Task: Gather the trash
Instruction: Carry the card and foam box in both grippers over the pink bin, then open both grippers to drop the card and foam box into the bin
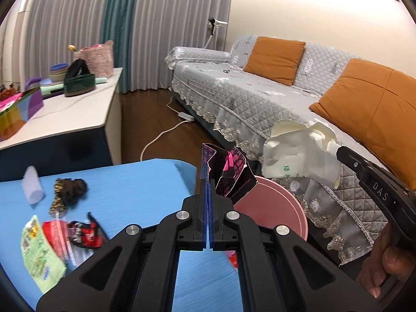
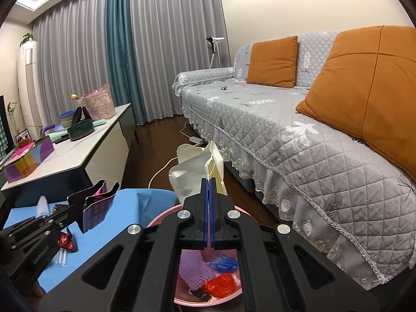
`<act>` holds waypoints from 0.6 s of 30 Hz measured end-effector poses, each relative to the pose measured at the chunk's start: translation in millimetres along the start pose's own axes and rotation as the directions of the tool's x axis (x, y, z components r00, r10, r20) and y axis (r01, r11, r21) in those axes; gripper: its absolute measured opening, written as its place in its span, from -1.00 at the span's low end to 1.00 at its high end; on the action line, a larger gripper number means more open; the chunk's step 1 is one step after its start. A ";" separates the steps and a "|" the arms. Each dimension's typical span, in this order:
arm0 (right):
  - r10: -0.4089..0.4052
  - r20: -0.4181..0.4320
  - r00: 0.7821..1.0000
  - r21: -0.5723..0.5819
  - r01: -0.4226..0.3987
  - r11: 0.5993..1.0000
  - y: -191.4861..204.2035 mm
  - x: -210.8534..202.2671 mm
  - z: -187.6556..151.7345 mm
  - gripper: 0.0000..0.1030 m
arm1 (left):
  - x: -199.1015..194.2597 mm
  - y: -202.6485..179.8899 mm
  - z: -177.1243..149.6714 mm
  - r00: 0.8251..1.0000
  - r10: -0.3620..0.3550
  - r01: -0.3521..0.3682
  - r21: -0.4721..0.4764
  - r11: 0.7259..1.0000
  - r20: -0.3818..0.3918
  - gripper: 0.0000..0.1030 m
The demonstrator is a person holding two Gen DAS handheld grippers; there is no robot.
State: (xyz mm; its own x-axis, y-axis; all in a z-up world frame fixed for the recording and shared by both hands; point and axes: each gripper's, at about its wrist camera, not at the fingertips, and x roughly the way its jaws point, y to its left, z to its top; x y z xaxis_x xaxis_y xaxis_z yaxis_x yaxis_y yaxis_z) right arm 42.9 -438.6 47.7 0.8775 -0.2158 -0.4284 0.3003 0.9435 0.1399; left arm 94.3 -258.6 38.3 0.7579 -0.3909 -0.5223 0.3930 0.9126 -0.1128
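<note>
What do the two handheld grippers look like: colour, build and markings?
Both grippers, left and right, are black linkage frames with silver round pivot bolts and slim blue finger pads. White lettering marks their bodies: DAS on the right, GenRobot.AI on the left.

A dark torn foil wrapper (image 1: pixel 230 174) carries bright pink print and a purple patterned inner face, while the crumpled cream-white paper bag (image 1: pixel 299 153) bears small green lettering. The round plastic bin (image 2: pixel 158 219) is pale pink (inside it lie lilac foam netting (image 2: pixel 193 266), a blue film scrap (image 2: pixel 223 261) and an orange-red wrapper (image 2: pixel 221 284)). The flat mat (image 1: pixel 130 189) is plain sky blue; near its left edge sit a light-green printed packet (image 1: pixel 39 254) and a leopard-spotted brown scrunchie (image 1: pixel 67 192). The quilted sofa cover (image 2: pixel 273 135) is grey with white sprigs, and its square cushions (image 2: pixel 273 61) are burnt orange.
</note>
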 end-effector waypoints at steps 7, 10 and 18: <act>-0.023 -0.013 1.000 0.018 0.023 1.000 -13.9 12.8 -2.3 -0.99 | 27.4 -13.6 -3.2 0.999 -0.022 0.023 0.013 1.000 -0.035 -0.99; -0.029 -0.019 0.999 0.017 0.029 0.999 -16.8 18.9 -3.2 -0.99 | 37.6 -16.5 -5.4 0.998 -0.029 0.029 0.009 1.000 -0.052 -0.99; -0.047 -0.041 0.998 0.009 0.048 0.999 -17.4 32.9 -3.9 -0.98 | 57.4 -20.0 -6.2 0.996 -0.035 0.037 0.015 0.999 -0.079 -0.99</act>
State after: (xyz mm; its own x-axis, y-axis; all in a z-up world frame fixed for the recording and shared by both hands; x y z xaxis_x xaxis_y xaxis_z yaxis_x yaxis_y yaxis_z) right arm 65.1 -461.2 27.7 0.8462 -0.2497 -0.4708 0.3454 0.9297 0.1277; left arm 126.8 -298.5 5.4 0.7001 -0.4123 -0.5830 0.4280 0.8958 -0.1195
